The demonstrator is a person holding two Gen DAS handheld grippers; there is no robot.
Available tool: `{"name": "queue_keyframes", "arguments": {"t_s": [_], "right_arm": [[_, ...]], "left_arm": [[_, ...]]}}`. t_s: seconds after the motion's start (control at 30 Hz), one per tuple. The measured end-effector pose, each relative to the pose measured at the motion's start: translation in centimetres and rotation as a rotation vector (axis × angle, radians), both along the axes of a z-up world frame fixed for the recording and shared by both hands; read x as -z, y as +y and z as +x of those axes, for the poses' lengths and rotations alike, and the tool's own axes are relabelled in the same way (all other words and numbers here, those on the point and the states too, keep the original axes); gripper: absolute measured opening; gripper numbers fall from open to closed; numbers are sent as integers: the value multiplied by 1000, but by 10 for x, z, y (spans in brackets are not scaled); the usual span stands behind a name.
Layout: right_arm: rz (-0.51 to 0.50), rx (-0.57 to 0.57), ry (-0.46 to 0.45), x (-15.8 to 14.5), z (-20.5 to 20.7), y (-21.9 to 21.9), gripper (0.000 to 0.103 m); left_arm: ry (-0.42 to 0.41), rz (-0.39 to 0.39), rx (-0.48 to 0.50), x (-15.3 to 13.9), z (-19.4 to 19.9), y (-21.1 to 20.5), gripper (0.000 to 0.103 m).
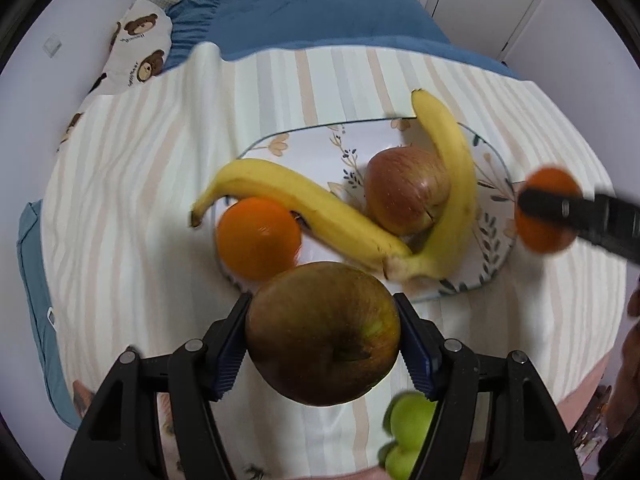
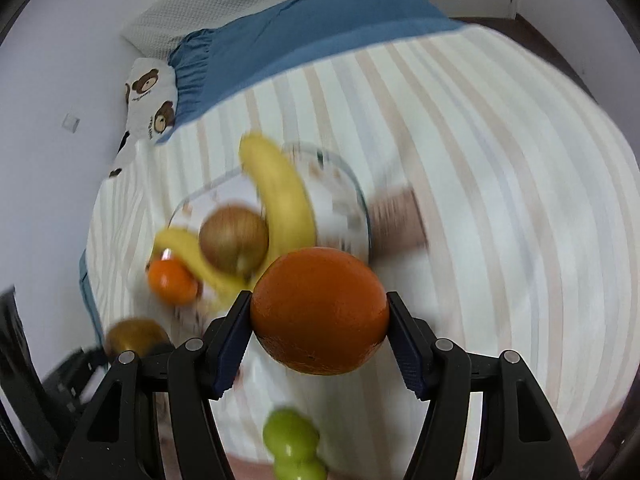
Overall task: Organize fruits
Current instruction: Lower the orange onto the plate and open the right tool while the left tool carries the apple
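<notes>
My left gripper (image 1: 322, 334) is shut on a brownish-red apple (image 1: 322, 332), held just in front of a floral plate (image 1: 494, 240). On the plate lie two bananas (image 1: 304, 208), a red apple (image 1: 406, 188) and an orange (image 1: 258, 238). My right gripper (image 2: 319, 314) is shut on another orange (image 2: 319, 310), held above the striped cloth near the plate's (image 2: 352, 200) right rim. That held orange also shows in the left wrist view (image 1: 548, 210) at the plate's right edge. The left gripper's apple shows in the right wrist view (image 2: 134, 336), low on the left.
Green grapes (image 1: 408, 436) lie on the striped cloth (image 1: 140, 200) below the grippers; they also show in the right wrist view (image 2: 294, 446). A blue blanket (image 1: 320, 20) and a bear-print pillow (image 1: 138, 48) lie behind the plate. A white wall is at left.
</notes>
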State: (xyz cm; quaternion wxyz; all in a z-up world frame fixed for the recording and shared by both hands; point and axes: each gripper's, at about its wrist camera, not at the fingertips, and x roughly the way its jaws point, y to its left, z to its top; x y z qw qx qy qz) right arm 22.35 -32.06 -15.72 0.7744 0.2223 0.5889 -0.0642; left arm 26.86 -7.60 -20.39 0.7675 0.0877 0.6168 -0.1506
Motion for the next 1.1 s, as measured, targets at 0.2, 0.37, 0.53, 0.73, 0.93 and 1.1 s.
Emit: {"name": "queue_keyframes", "arguments": {"t_s": [0.2,0.37,0.53,0.73,0.93,1.1], "right_arm": [[-75,-31,40,18,42,-3,67],[-115,-73,64,32,54,3,68],[-116,-75,76,36,59,4,68],[-116,-65,78,38,65,5,75],[-112,-56,73,33,63,2,79],[-110,-52,74,31,59,1,79]], "left_arm": [[21,26,5,26,9,-12,66],[41,10,-20,33,10,-6,66],[51,1,-35,35,10,-2,68],[62,7,-41,37,9,-1,68],[76,11,-62,38,5,6,68],[83,10,-72,39,4,9,68]]}}
